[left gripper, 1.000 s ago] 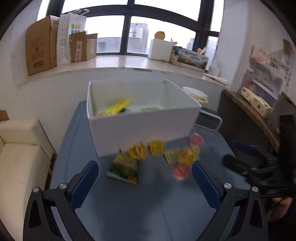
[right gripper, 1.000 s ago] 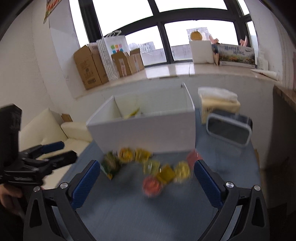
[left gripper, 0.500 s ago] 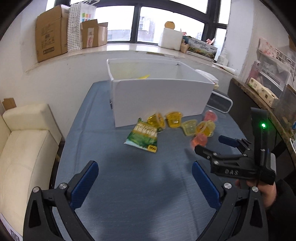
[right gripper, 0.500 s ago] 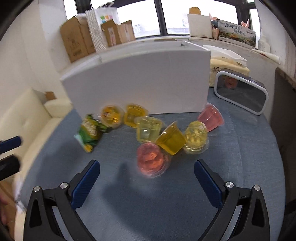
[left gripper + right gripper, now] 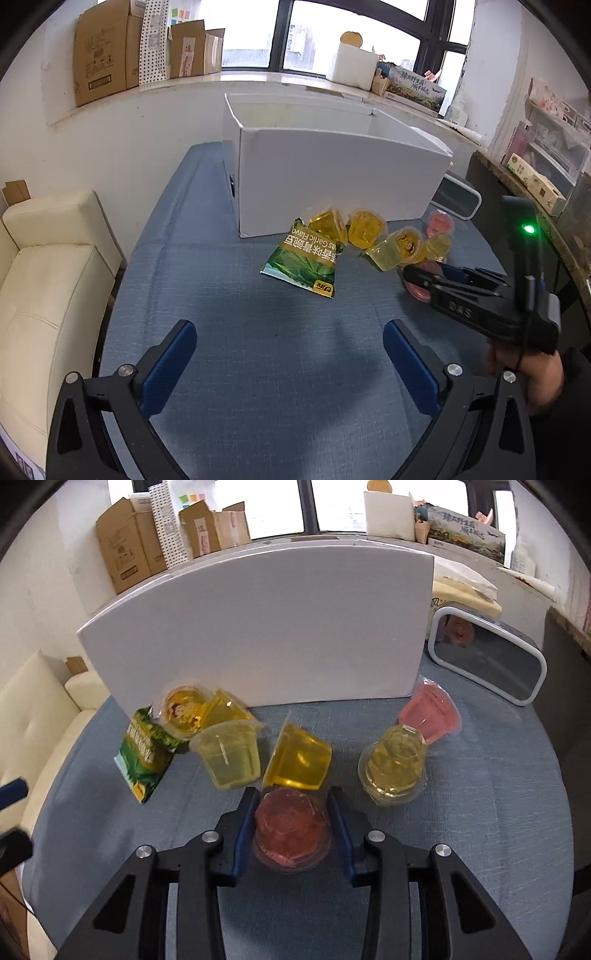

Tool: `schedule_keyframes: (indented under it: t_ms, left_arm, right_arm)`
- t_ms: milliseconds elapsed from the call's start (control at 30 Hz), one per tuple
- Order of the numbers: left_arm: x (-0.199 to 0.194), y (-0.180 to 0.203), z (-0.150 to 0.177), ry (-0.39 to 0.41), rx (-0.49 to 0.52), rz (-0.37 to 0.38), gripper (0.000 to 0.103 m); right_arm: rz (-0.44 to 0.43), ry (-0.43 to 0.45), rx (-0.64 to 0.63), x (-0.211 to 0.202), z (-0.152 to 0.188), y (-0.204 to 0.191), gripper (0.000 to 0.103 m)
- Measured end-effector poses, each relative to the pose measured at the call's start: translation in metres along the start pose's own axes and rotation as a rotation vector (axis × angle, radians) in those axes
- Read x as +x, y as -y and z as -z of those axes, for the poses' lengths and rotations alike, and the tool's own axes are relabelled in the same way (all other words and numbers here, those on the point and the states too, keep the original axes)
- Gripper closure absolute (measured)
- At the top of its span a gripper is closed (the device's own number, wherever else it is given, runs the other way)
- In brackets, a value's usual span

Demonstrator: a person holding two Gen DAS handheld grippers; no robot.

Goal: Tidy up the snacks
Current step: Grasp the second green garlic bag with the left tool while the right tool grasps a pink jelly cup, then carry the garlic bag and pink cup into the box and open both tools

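The right hand-held gripper [image 5: 291,821] has just been closing, and its blue pads now press both sides of a red jelly cup in clear plastic [image 5: 290,825], which sits on the blue cloth-covered bench [image 5: 480,830] nearest us among the scattered cups. The left hand-held gripper [image 5: 290,354] hovers with jaws spread wide and empty, near side of a green foil snack packet [image 5: 303,264]. Beyond both stands a white open cardboard box [image 5: 332,184].

We saw little jelly cups in a bunch in front of the tall white box [image 5: 258,627]. A red jelly cup [image 5: 290,827] sat upside down. A green snack bag [image 5: 146,751] lay flat on the left, and yellow cups [image 5: 229,755] had tipped over.
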State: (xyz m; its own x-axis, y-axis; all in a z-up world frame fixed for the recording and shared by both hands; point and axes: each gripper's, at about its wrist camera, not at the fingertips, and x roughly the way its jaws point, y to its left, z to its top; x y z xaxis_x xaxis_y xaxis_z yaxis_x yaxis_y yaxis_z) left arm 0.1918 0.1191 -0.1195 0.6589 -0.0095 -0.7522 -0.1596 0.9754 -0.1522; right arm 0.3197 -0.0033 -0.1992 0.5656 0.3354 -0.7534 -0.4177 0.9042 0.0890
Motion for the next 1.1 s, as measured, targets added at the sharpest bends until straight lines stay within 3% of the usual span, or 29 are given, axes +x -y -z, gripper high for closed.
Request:
schedule_keyframes:
  t_ms: [33, 367, 700, 733, 800, 1100]
  left_arm:
    - [0.003, 0.000, -0.001, -0.005, 0.000, 0.004, 0.000]
    - [0.043, 0.010, -0.017, -0.040, 0.066, 0.052, 0.000]
    - [0.093, 0.008, -0.043, -0.089, 0.057, 0.036, 0.001]
    - [0.097, 0.009, -0.044, -0.096, 0.061, 0.038, 0.004]
    - [0.100, 0.011, -0.045, -0.093, 0.094, 0.011, 0.032]
    - [0.078, 0.015, -0.034, -0.044, 0.122, 0.031, 0.040]
  right_arm:
    - [-0.007, 0.004, -0.009, -0.002, 0.002, 0.000, 0.067]
    - [-0.087, 0.053, -0.001, -0.044, 0.018, 0.012, 0.067]
    - [-0.116, 0.107, 0.026, -0.089, 0.036, 0.016, 0.067]
    - [-0.113, 0.106, 0.025, -0.092, 0.037, 0.016, 0.067]
    - [-0.117, 0.104, 0.028, -0.093, 0.038, 0.018, 0.067]
    - [-0.147, 0.106, 0.058, -0.094, 0.040, 0.018, 0.067]
